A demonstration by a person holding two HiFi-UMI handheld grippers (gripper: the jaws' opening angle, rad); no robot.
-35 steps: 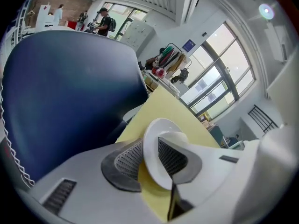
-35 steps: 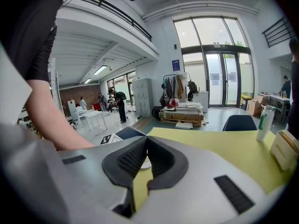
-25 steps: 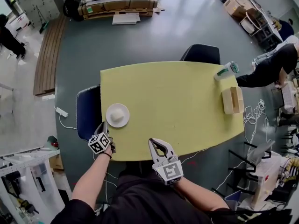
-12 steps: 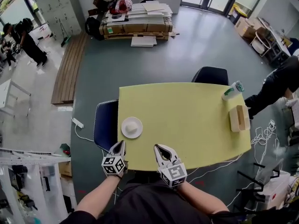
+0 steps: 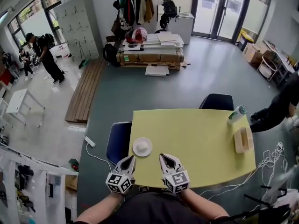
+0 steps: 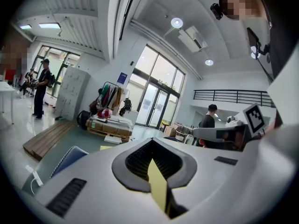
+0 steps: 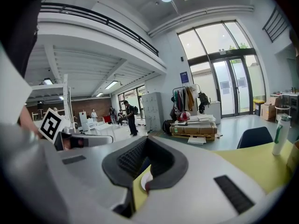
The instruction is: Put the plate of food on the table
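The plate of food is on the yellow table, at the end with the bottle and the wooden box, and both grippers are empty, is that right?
Not quite. The plate of food is on the yellow table, but at the opposite end from the bottle and the wooden box, as the head view shows. The left gripper and right gripper are empty.

Grey floor throughout. Glazed doors at upper right of the head view, grey lockers at upper left, a clothes rack between them. Two dark chairs stand at the yellow table.
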